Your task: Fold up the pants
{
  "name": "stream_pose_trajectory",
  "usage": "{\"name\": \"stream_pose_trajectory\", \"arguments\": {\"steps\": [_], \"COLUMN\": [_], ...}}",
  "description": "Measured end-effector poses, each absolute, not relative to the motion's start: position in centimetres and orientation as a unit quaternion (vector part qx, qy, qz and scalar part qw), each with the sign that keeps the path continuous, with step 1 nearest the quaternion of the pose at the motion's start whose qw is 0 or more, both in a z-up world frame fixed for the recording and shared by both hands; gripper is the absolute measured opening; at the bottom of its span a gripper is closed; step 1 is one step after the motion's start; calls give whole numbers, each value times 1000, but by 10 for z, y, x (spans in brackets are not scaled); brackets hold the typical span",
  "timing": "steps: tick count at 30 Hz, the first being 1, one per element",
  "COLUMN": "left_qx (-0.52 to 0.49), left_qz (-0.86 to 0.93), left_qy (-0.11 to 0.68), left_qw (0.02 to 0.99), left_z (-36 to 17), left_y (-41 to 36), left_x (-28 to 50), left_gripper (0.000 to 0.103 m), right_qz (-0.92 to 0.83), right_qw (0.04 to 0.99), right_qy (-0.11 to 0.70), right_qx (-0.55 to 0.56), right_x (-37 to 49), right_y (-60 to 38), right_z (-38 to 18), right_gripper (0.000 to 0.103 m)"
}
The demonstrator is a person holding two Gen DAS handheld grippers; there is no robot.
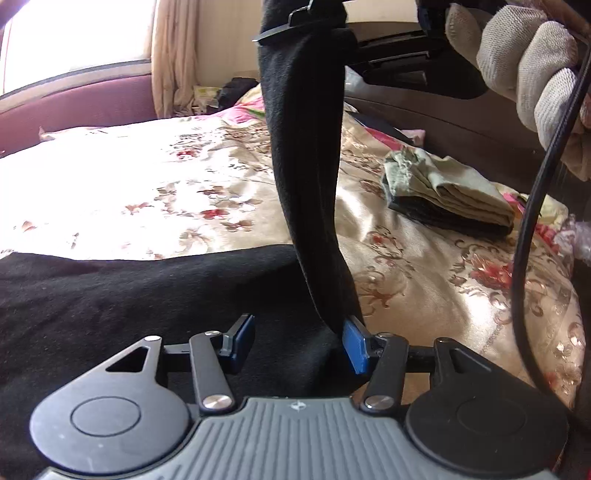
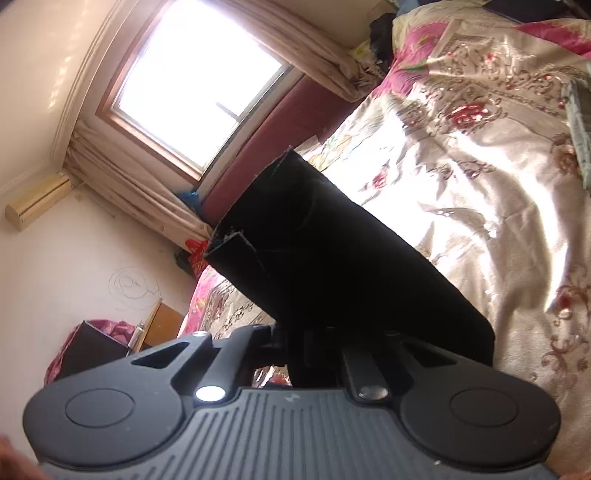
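The black pants (image 1: 110, 295) lie on the floral bedspread (image 1: 166, 166), one leg (image 1: 303, 147) pulled up from it by the right gripper (image 2: 306, 347), clamped tight on the fabric. The left gripper (image 1: 295, 343) hovers over the pants, jaws apart and gripping nothing. Folded clothes (image 1: 454, 192) sit farther right on the bedspread.

From the left wrist we look forward and somewhat downward along the left gripper (image 1: 299, 345), low and close over the black pants (image 1: 110, 295), across the floral bedspread (image 1: 166, 166) toward the maroon headboard (image 1: 74, 103) and curtain (image 1: 173, 55). At upper right we see the right gripper (image 1: 291, 22) and a gloved hand (image 1: 524, 66) nearby. From the right wrist we look along the right gripper (image 2: 295, 350), rolled so the scene tilts, toward the window (image 2: 199, 81), with a hanging pant leg (image 2: 314, 258) very near the lens. Both views share the pants, bedspread (image 2: 461, 166), headboard (image 2: 280, 122) and curtain (image 2: 306, 40).
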State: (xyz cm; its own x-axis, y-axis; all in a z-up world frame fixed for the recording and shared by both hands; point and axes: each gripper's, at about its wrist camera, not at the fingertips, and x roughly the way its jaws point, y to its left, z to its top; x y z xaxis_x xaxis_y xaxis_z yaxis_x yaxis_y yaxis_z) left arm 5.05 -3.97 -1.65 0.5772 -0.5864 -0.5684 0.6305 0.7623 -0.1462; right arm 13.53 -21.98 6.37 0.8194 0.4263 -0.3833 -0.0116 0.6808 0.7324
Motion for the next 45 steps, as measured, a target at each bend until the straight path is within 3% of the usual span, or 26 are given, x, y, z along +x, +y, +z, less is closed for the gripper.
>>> {"name": "stream_pose_trajectory", "arguments": {"steps": [9, 24, 45], "left_qx": [-36, -124, -64], "left_qz": [-246, -90, 40], "left_qy": [295, 258, 274], "left_qw": [923, 954, 959], "left_z": [-18, -20, -35], "left_y": [45, 169, 229], "left_x": [58, 54, 49], "left_gripper": [66, 66, 66], "right_qz": [216, 319, 388], "right_qw": [863, 842, 812], "right_qy": [356, 412, 436], "right_qx": [287, 143, -19], "right_x": [178, 195, 188], "right_y": [-92, 90, 217], "right_z": [41, 30, -13], "right_gripper": [8, 8, 10]}}
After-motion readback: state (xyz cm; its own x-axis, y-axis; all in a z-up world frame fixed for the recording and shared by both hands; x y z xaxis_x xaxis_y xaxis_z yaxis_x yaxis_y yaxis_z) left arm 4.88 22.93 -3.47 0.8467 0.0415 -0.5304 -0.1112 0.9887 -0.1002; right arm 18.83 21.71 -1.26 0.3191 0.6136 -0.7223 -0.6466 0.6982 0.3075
